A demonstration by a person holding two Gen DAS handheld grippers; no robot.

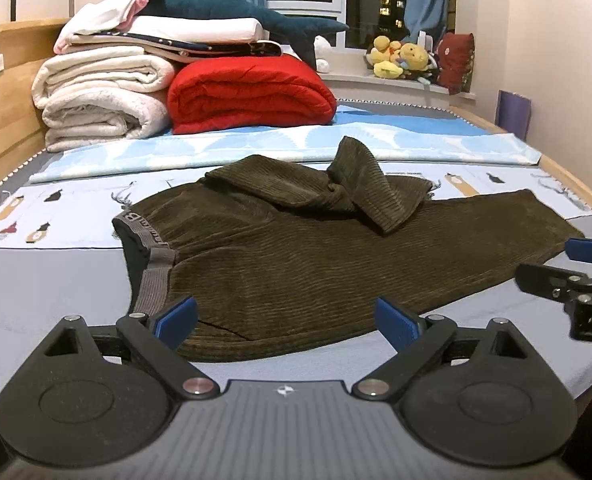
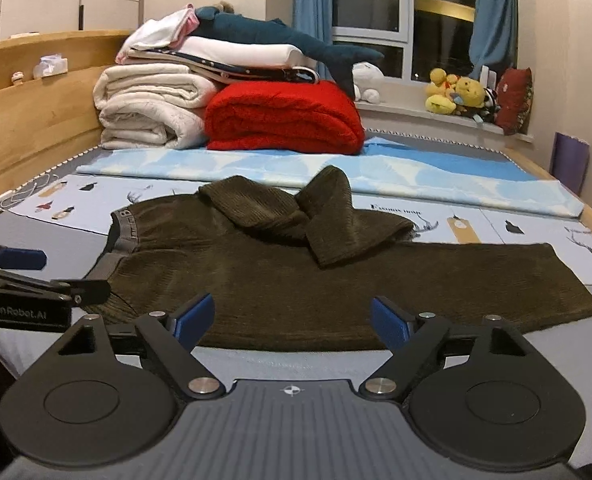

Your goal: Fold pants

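The left gripper (image 1: pixel 285 322) hangs wide open and empty at the near hem of the dark olive corduroy pants (image 1: pixel 296 252), close to their grey elastic waistband (image 1: pixel 151 256). The right gripper (image 2: pixel 291 320), equally spread and holding nothing, faces the near leg. The pants lie on the bed's grey printed sheet (image 1: pixel 55 280), long axis left to right, waistband left, cuffs right. The far leg (image 2: pixel 328 220) is crumpled back over the seat. Best to pinch that leg's cuff first and draw it out straight before any fold.
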